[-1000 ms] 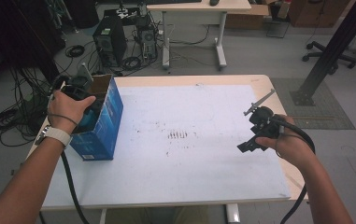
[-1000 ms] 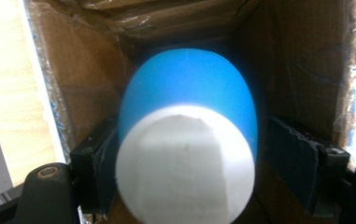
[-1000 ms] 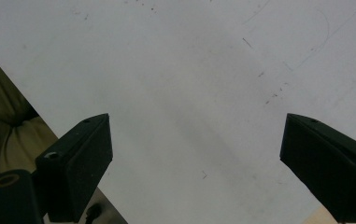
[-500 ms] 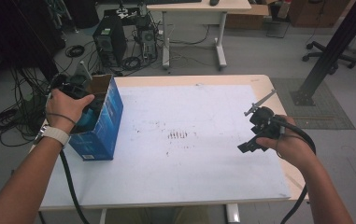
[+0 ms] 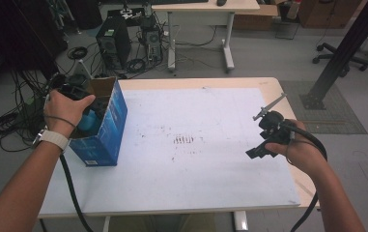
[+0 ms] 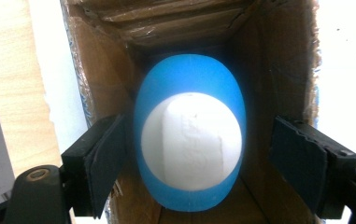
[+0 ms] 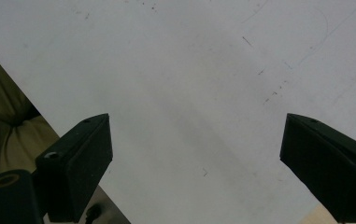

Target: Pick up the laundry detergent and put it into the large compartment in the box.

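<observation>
Blue-printed cardboard formed the open-topped box (image 5: 105,126) at the table's (image 5: 210,193) left edge, where a smooth blue-and-white egg-shaped object (image 6: 189,130) lay inside, its lower end cut off. The left gripper (image 6: 203,158) had just been opening, jaws clear of the object; the right gripper (image 7: 194,158) hung wide over bare white tabletop.
</observation>
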Demonstrator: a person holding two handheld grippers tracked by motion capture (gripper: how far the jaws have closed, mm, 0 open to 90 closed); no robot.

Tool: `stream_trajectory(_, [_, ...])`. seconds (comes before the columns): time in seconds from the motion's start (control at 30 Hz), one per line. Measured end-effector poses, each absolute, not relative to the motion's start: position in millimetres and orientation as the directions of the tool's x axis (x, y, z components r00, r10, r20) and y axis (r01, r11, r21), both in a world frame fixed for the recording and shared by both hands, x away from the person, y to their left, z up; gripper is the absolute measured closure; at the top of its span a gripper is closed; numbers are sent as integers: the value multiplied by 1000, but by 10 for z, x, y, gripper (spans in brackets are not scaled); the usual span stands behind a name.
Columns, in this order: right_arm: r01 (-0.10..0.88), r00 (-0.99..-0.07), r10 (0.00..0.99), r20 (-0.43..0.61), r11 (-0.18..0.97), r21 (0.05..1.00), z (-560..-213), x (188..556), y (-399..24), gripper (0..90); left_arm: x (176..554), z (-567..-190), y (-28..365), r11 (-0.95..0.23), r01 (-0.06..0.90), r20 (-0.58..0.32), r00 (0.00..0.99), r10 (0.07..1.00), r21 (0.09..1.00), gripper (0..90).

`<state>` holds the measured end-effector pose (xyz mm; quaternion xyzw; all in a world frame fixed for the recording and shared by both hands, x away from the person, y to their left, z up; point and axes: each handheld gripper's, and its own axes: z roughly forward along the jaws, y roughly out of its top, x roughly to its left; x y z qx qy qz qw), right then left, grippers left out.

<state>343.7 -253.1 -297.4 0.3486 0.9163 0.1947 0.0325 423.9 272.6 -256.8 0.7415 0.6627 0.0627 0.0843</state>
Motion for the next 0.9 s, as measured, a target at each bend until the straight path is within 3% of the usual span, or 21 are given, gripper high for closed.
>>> stream_trajectory(0.27, [627,-754,652,75,681,378,-2963,3435,-2529,95,4227,-2476,2747,-130,964,-29,141,990,231,131])
stream_trajectory(0.9, [625,-755,653,69,682,380,-2910,3407,-2518,94,4172,-2223,2671,-180,943,-7,189,982,281,115])
